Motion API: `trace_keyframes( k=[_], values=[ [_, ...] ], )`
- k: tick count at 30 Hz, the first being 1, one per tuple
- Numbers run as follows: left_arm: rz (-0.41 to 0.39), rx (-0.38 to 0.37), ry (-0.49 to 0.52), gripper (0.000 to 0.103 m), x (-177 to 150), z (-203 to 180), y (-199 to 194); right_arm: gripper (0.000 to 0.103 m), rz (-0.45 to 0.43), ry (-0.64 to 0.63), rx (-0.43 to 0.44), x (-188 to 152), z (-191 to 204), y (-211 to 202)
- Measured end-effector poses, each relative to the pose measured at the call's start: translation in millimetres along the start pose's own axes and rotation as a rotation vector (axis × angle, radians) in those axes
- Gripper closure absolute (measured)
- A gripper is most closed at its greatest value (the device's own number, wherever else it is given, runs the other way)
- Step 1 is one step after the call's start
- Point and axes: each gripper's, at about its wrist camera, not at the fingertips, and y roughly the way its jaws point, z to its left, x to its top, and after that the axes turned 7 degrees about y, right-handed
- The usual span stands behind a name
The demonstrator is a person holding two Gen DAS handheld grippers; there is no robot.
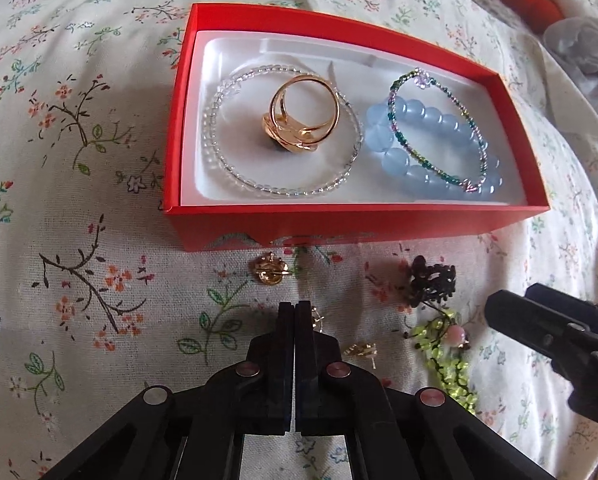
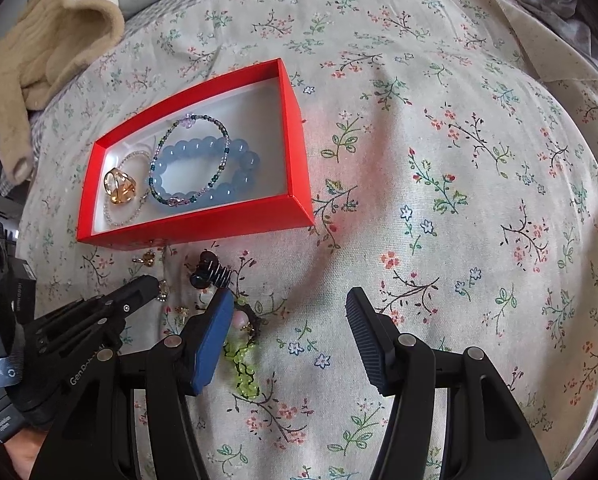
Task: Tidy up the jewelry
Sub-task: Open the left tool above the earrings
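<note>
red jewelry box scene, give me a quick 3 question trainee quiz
1. True or false: the chunky gold ring lies inside the ring of clear beads in the red cardboard box.
2. Which gripper has open jaws: A left, B right?
3. Fill in: the black lace ring lies ___ the box.

Key: 1 true; 2 B; 3 outside, on the floral cloth.

soft daylight, fairly bright; mild shadows under the red box [image 1: 339,228]; both views sharp centrally, bulging and darkening toward fisheye edges.
</note>
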Motion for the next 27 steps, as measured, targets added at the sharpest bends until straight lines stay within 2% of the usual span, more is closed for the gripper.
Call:
trace_keyframes(
  k=[11, 12, 15, 17, 18, 20, 22, 27],
  values=[
    [-0.033, -0.001, -0.001, 0.103, -9, 9, -23, 0.042, -0.005, 0.022, 0.09, 5, 8, 8],
    [-0.029, 0.003, -0.006, 0.103, -10, 11, -23, 0.043, -0.008, 0.02, 0.107, 6, 10, 9],
    [-0.014, 0.002, -0.028, 0.103, -11, 17, -21, 0.062, -0.003, -0.007, 0.156, 8, 21, 12],
    [-0.008, -0.01, -0.038, 0.102, -12, 20, -20, 0.065, 0.006, -0.024, 0.165, 9, 29, 17],
    [-0.005, -0.018, -0.041, 0.098, -12, 21, -20, 0.067, 0.005, -0.032, 0.157, 9, 31, 20],
    [-0.001, -0.027, -0.039, 0.082, -13, 22, -19, 0.07, 0.001, -0.042, 0.142, 11, 34, 24],
    [0.002, -0.029, -0.036, 0.078, -14, 22, -18, 0.079, 0.003, -0.043, 0.139, 11, 34, 28],
    [0.02, -0.085, -0.039, 0.078, -17, 13, -15, 0.079, -0.013, -0.026, 0.148, 14, 29, 25]
  ],
)
